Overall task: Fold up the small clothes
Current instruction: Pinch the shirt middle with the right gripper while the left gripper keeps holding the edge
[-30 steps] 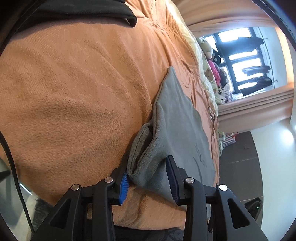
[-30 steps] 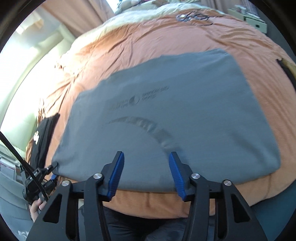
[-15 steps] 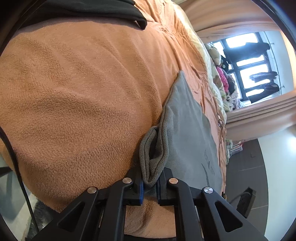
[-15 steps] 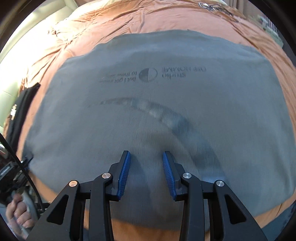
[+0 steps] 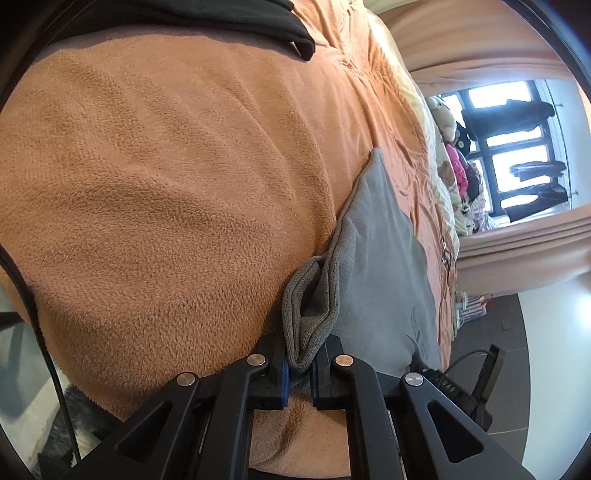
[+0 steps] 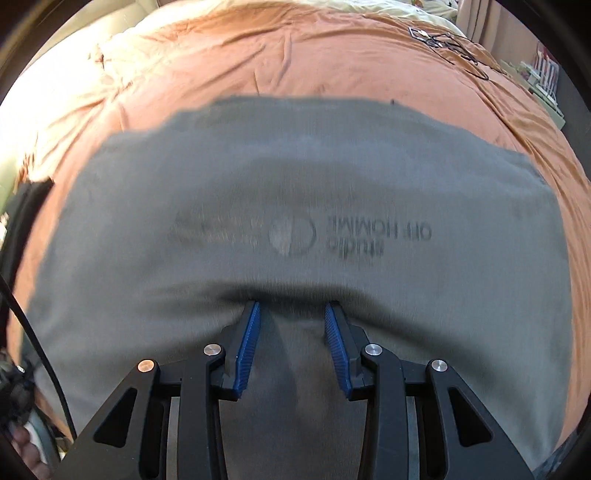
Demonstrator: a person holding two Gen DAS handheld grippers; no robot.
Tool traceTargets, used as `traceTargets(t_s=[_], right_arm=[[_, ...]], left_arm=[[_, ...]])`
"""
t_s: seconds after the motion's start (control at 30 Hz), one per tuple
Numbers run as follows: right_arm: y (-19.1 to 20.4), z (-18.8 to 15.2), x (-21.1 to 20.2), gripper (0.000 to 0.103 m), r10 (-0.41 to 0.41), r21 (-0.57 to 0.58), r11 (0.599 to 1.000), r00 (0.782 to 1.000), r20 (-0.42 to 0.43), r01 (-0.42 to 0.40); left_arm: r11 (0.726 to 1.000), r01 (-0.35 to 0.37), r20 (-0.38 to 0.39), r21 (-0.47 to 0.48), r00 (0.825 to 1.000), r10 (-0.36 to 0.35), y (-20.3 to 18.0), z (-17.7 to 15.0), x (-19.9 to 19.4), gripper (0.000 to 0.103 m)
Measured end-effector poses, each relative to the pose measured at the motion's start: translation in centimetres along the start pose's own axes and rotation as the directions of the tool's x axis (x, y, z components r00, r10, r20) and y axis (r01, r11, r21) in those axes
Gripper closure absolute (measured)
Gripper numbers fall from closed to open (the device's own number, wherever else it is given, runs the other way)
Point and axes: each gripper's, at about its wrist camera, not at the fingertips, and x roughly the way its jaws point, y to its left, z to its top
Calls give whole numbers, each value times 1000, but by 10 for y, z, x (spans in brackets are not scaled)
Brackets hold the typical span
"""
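Note:
A grey garment point(image 6: 295, 192) with a dark printed logo lies spread flat on an orange fleece blanket point(image 5: 166, 184); it also shows in the left wrist view point(image 5: 384, 266). My left gripper point(image 5: 298, 363) is shut on the garment's bunched near corner at the bed's edge. My right gripper point(image 6: 291, 314) is open, its blue-padded fingertips pressed down into the garment's middle, just below the logo, making a dent in the cloth.
A black garment point(image 5: 221, 22) lies at the far end of the blanket. Soft toys point(image 5: 454, 155) sit by a window. A cable and glasses point(image 6: 447, 40) lie on the blanket beyond the garment. Dark floor point(image 5: 498, 332) is past the bed edge.
My left gripper closed on the garment's corner. My right gripper moved forward over the garment, narrowed a little, and pressed into its middle.

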Motion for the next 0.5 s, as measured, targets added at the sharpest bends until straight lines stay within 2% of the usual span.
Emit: traceTargets(t_s=[0.13,0.27,0.5], right_arm=[[-17,16,-1,69,12,21,1000,1000,26,-13],[-25,27,21,69,36,46,998,999,-16,-35],[-23,60,49,69,-19,10,1000,1000,-13,20]], left_arm=[[1000,-3,-5,-28,1000,3,4,-1,-3,96],[998,-22,-2,-63,1000,22,3,-1,-5,96],[991,-77,14,-114,997,79,-2,-4,-6,96]])
